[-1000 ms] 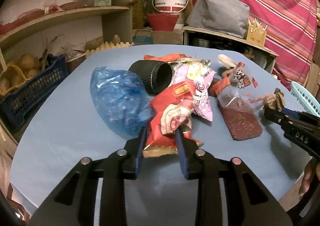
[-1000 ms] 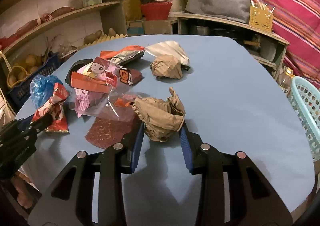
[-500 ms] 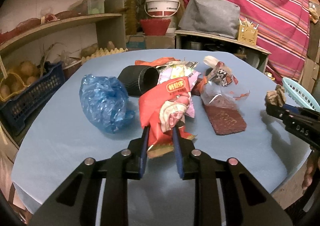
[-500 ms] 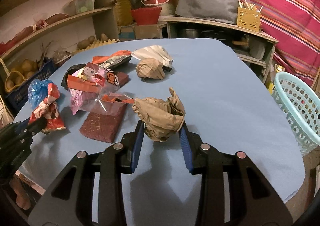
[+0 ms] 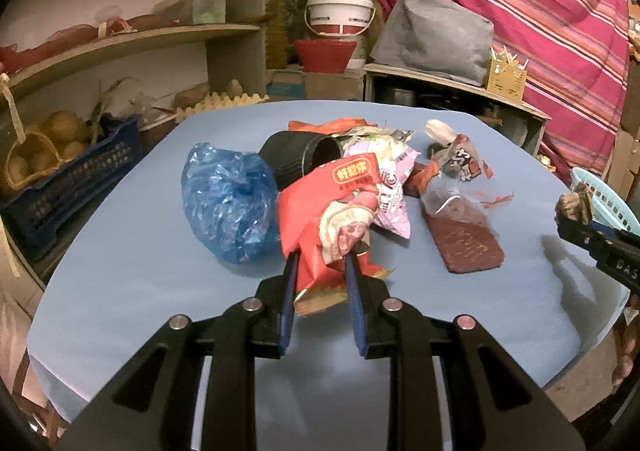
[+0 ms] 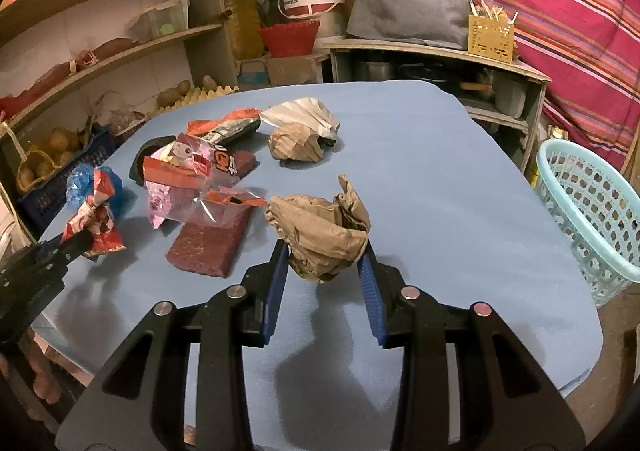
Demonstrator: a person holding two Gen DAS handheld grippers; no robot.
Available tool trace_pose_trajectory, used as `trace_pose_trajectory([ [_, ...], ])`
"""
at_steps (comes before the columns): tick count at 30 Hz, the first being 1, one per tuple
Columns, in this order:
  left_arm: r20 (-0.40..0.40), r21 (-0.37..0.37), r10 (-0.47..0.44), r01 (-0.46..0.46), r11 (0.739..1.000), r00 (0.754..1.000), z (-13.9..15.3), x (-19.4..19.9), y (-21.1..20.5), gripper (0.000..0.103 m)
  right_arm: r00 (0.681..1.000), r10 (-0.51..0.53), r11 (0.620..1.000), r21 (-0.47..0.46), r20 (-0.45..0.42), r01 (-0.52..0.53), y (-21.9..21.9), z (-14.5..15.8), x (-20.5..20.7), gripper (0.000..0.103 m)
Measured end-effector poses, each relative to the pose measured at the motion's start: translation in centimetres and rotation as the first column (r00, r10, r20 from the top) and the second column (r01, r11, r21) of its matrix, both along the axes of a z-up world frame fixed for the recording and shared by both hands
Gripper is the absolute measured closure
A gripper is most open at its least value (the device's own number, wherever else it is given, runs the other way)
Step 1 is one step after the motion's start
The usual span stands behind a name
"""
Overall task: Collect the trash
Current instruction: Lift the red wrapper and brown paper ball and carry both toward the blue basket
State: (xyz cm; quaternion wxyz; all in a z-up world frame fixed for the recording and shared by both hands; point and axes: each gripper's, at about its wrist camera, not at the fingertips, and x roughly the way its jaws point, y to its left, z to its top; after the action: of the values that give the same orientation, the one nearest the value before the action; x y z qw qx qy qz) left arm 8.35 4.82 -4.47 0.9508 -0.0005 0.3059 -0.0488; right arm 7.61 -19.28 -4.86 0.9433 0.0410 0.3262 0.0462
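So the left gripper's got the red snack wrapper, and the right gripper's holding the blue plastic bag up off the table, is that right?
Not quite. The left gripper does clamp the red snack wrapper, but the right gripper holds a crumpled brown paper bag, as the right wrist view shows. The blue plastic bag lies on the table, ungripped, in the left wrist view.

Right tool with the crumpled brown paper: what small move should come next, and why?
Probably carry it sideways toward the light blue basket beside the table. The right tool grips the crumpled brown paper clear of the cloth, and the basket stands open on that side.
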Motion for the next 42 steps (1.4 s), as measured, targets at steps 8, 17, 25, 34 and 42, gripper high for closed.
trace_pose_trajectory([
  [8,0.013,-0.018,0.002,-0.002,1.000,1.000,0.7,-0.4,0.7,0.079,1.000,-0.007,1.000,0.004,0.001,0.007,-0.3,0.1,-0.4,0.067],
  [17,0.023,-0.033,-0.007,0.007,0.999,1.000,1.6,-0.7,0.3,0.080,1.000,-0.001,1.000,0.018,0.025,0.000,-1.1,1.5,-0.9,0.067],
  [25,0.077,-0.028,-0.027,0.029,0.999,0.997,4.5,-0.3,-2.8,0.080,0.996,0.019,0.998,-0.063,0.087,-0.014,-3.3,5.5,-0.6,0.067],
  [34,0.141,-0.022,-0.039,0.042,0.999,0.989,8.1,1.4,-6.3,0.080,0.992,-0.023,0.998,-0.063,0.128,0.031,-8.4,8.7,0.4,0.067],
  [42,0.164,-0.013,-0.066,0.069,0.998,0.984,9.8,3.5,-11.0,0.080,0.987,-0.071,0.997,-0.023,0.141,0.075,-13.5,9.4,0.5,0.067],
])
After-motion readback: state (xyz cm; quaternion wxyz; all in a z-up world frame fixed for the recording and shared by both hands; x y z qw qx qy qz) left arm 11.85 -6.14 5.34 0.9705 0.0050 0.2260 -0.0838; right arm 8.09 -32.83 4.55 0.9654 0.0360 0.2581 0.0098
